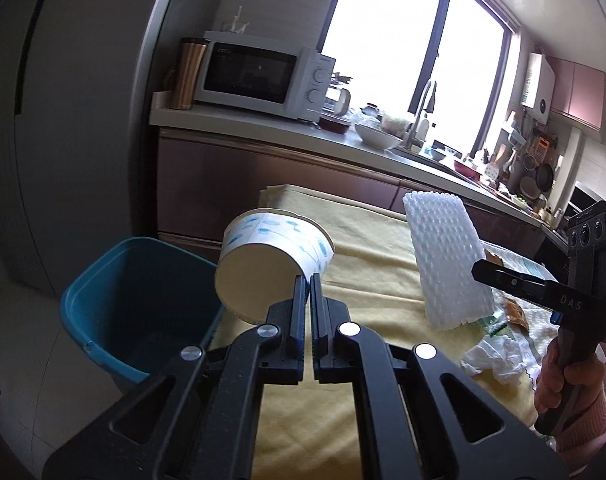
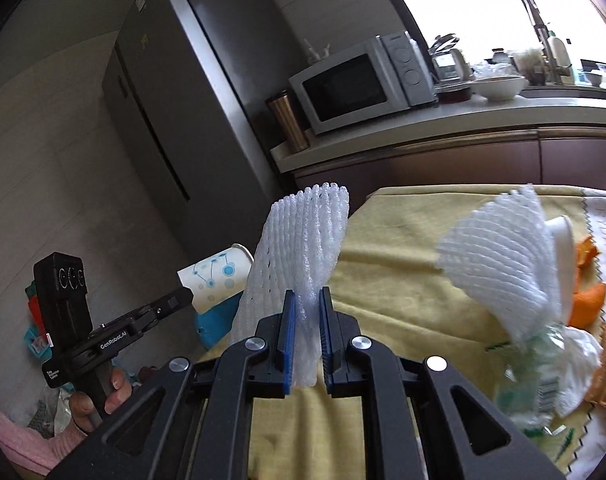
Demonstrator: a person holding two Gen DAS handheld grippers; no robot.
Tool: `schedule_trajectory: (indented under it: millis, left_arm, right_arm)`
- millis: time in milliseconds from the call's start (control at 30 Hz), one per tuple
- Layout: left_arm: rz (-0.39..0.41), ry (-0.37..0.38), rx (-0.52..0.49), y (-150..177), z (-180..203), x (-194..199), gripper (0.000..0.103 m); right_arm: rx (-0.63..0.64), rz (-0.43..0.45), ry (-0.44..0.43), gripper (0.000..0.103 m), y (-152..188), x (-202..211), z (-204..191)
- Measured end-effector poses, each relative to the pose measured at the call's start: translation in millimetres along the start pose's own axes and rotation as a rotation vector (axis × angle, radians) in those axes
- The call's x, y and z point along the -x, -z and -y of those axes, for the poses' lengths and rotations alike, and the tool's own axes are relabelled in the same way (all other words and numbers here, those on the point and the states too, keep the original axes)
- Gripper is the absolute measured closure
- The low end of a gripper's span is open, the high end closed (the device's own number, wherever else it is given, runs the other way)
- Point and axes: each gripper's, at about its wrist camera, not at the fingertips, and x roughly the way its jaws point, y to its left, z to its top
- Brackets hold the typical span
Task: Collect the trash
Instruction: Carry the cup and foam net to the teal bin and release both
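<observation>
Two grippers are each holding a piece of trash. The left gripper [image 1: 307, 280] has its fingers [image 1: 299, 308] pressed nearly together on the rim of a paper cup [image 1: 271, 256], white with blue print, which lies on its side in the air with its base toward the camera, at the counter's [image 1: 367, 268] left edge and beside the blue bin [image 1: 115, 304] on the floor. The right gripper [image 2: 307, 300] pinches the lower end of a white foam net [image 2: 303, 248], which stands upright between its blue-padded fingers [image 2: 288, 332] above the yellow cloth [image 2: 387, 264]. From the left wrist view, that net rises over the middle of the counter, well apart from the cup. A second foam net [image 2: 499, 256], orange peel [image 2: 589, 300], a crumpled tissue [image 1: 499, 360] and wrappers [image 2: 543, 380] lie on the counter to the right. A microwave [image 1: 263, 76] and a bowl [image 1: 377, 136] sit on the kitchen worktop behind.
</observation>
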Motion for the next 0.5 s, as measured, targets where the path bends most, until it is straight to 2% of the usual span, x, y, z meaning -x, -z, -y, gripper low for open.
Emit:
schedule_trajectory:
  millis: [233,500]
  left_arm:
    - [0.014,-0.132,0.039,-5,-51,3,0.1]
    - [-0.05,-0.214,0.093,3,-97,-19,0.1]
  right_arm:
    - [0.069,-0.098,-0.071,0.093,-20,-72,-26]
    - [0.091,-0.232,-0.105,0.093,-25,-152,-54]
